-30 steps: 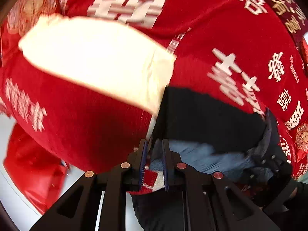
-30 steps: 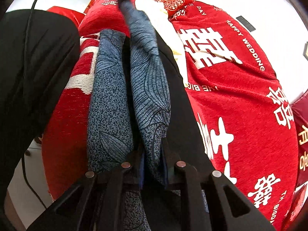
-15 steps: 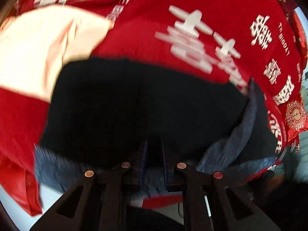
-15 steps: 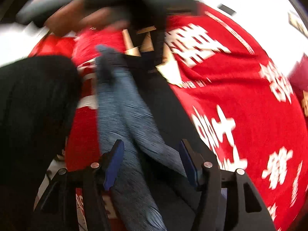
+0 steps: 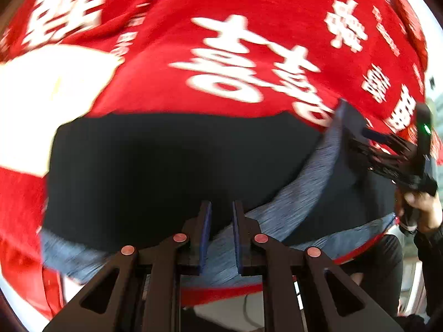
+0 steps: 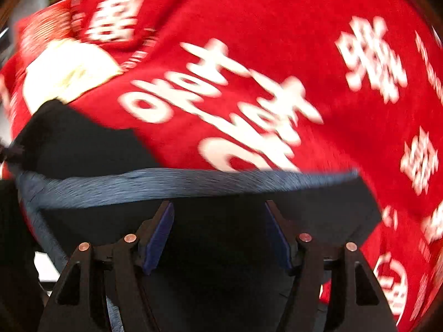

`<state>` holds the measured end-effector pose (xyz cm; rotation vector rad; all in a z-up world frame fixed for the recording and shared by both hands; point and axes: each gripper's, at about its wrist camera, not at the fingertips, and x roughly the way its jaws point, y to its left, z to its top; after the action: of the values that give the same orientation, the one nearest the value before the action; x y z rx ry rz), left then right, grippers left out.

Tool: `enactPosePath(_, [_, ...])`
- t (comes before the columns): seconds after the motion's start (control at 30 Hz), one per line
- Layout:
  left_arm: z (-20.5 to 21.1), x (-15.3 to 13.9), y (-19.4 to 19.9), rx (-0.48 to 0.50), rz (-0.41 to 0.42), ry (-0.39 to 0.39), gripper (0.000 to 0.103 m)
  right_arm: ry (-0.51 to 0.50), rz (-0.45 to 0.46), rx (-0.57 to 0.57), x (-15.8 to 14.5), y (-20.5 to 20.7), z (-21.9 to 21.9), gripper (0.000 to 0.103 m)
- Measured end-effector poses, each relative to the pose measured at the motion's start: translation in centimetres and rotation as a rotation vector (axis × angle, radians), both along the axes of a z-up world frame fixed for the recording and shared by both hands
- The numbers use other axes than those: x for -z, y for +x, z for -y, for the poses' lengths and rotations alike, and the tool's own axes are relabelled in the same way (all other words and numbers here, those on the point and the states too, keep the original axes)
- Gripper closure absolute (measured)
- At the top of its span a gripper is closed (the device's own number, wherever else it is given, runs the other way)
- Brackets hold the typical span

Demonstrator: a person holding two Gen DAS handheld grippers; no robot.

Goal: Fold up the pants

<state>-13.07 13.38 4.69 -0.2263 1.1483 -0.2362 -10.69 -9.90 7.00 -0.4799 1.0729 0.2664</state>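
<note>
The pants (image 5: 177,166) lie on the red cloth as a wide dark panel with a blue patterned edge (image 5: 313,182). My left gripper (image 5: 221,207) has its jaws close together on the near hem of the pants. My right gripper (image 6: 218,215) is open, its blue pads (image 6: 159,235) wide apart over the dark fabric (image 6: 221,249), just behind a blue folded edge (image 6: 177,182). The right gripper also shows at the right of the left wrist view (image 5: 398,157), held in a hand.
A red cloth with white characters (image 5: 249,63) covers the table. A cream folded cloth (image 5: 47,102) lies at the far left, also in the right wrist view (image 6: 63,69). The table edge and white floor (image 5: 229,310) are below my left gripper.
My right gripper opened and let go of the pants, then swung to face across the table. My left gripper carried the hem over, so the pants now lie spread as a wide dark panel.
</note>
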Motion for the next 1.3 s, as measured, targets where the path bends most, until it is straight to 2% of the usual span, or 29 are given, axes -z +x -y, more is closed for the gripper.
enactPosePath(0.1, [4.0,0.0,1.7,0.083,-0.002,0.01,0.088,-0.041,0.02,0.05,0.3,1.3,0.3,0.033])
enactPosePath(0.17, [6.1,0.3,2.7,0.122,-0.015,0.013,0.088,-0.063,0.032,0.087,0.4,2.2,0.6,0.021])
enactPosePath(0.2, [6.7,0.6,2.9,0.131,-0.02,0.023,0.088,-0.071,0.029,0.129,0.4,2.6,0.9,0.021])
enactPosePath(0.3, [8.2,1.4,3.3,0.143,-0.028,0.063,0.088,-0.007,0.0,0.245,0.4,4.5,2.2,0.021])
enactPosePath(0.4, [8.8,2.0,3.4,0.135,-0.026,0.09,0.088,0.0,-0.007,0.35,1.1,6.1,2.7,0.02])
enactPosePath(0.43, [8.7,2.0,3.3,0.133,-0.022,0.086,0.088,-0.005,-0.028,0.377,1.6,6.7,2.7,0.018])
enactPosePath(0.53, [8.2,2.0,3.3,0.127,-0.027,0.057,0.088,-0.112,-0.169,0.464,5.1,8.7,2.1,0.017])
enactPosePath(0.6, [7.8,2.1,3.3,0.121,-0.035,0.036,0.088,-0.08,-0.173,0.481,5.4,9.0,2.1,0.018])
enactPosePath(0.63, [7.7,2.1,3.3,0.12,-0.034,0.034,0.088,-0.072,-0.188,0.472,5.4,9.1,2.2,0.027])
enactPosePath(0.7, [7.7,1.9,3.2,0.126,-0.026,0.039,0.088,-0.061,-0.192,0.417,4.9,8.7,2.0,0.066])
enactPosePath(0.73, [7.7,1.8,3.2,0.126,-0.021,0.041,0.088,-0.051,-0.193,0.4,4.4,8.5,2.0,0.099])
enactPosePath(0.9, [7.4,1.5,2.9,0.125,-0.014,0.022,0.088,0.084,-0.16,0.43,1.4,5.8,4.7,0.099])
enactPosePath(0.93, [7.3,1.5,2.8,0.124,-0.015,0.022,0.088,0.118,-0.131,0.451,0.5,4.6,5.5,0.099])
enactPosePath(1.0, [7.4,1.5,2.7,0.13,-0.011,0.018,0.088,0.153,-0.083,0.457,-0.8,2.8,6.1,0.099])
enactPosePath(1.13, [7.9,1.9,2.4,0.143,-0.028,0.034,0.088,0.18,-0.056,0.462,-1.7,0.6,6.7,0.099])
enactPosePath(1.23, [8.6,1.1,1.9,0.162,-0.011,0.008,0.088,0.241,-0.023,0.521,-2.6,-2.7,8.6,0.099])
enactPosePath(1.3, [9.5,0.6,1.9,0.178,-0.005,-0.004,0.088,0.256,0.023,0.544,-3.4,-6.4,9.4,0.1])
